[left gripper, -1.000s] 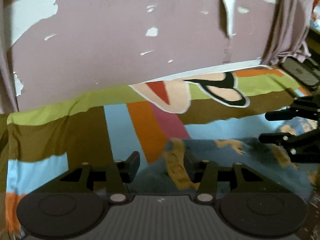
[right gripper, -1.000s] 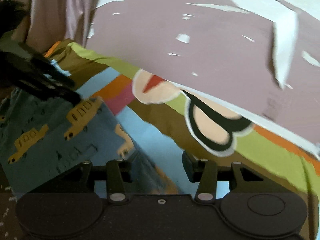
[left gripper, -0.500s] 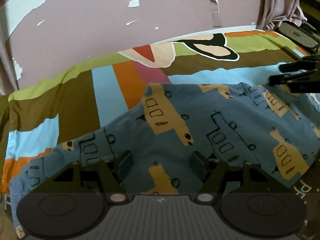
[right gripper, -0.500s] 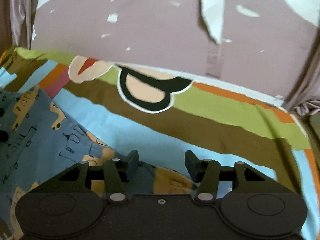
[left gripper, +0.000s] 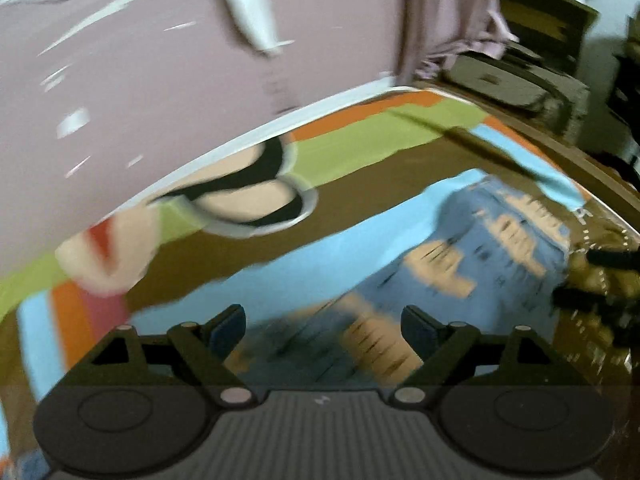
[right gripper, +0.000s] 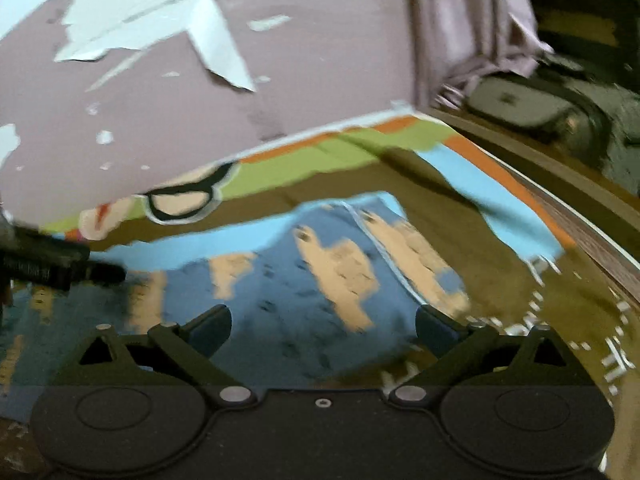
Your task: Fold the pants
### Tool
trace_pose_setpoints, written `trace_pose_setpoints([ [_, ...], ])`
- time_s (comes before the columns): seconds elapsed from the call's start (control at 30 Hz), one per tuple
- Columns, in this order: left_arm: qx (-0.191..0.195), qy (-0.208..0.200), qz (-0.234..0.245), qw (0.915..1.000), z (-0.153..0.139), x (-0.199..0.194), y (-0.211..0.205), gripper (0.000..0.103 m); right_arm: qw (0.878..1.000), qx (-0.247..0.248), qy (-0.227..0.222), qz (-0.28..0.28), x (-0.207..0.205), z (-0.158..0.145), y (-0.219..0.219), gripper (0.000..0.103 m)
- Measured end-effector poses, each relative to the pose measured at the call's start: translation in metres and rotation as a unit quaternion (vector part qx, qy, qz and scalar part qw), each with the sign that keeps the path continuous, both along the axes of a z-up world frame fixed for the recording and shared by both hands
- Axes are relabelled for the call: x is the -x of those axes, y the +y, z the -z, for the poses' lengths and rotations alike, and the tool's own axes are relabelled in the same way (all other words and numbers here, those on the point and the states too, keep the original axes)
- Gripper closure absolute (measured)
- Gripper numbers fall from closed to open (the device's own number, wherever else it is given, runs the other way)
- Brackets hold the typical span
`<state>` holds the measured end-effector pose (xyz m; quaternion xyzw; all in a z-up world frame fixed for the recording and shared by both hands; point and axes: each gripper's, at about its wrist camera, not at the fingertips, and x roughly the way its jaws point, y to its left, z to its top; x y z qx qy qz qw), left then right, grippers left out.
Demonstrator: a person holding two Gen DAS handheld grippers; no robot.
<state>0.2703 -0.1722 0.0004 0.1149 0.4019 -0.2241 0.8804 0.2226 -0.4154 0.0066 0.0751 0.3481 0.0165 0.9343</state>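
Left wrist view is pretty blurry, but the left gripper (left gripper: 322, 328) has just been opening, jaws wide with nothing pinched. Same for the right gripper (right gripper: 322, 326), just spread wide and empty. The blue pants (right gripper: 304, 288) with tan vehicle prints lie flat on the striped cartoon bedsheet (left gripper: 360, 148). White lettering near the sheet's edge (right gripper: 612, 364) is too smeared to read.

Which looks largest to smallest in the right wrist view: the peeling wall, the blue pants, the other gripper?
1. Peeling wall, filling the upper frame.
2. Blue pants, spread on the bedsheet.
3. Left gripper, only partly in view at the edge, so its rank is unsure.
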Motion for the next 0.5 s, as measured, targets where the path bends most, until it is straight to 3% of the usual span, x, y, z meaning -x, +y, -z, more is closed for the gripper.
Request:
trace_pose_setpoints([
  [0.27, -0.048, 0.008, 0.092, 0.9945, 0.007, -0.034, -0.106, 0.014, 0.994, -0.087, 0.018, 0.065, -0.01, 0.014, -0.05, 0.01],
  [0.5, -0.076, 0.017, 0.128, 0.9887, 0.038, -0.05, -0.148, 0.014, 0.982, -0.148, 0.043, 0.113, -0.024, 0.028, -0.086, 0.037],
])
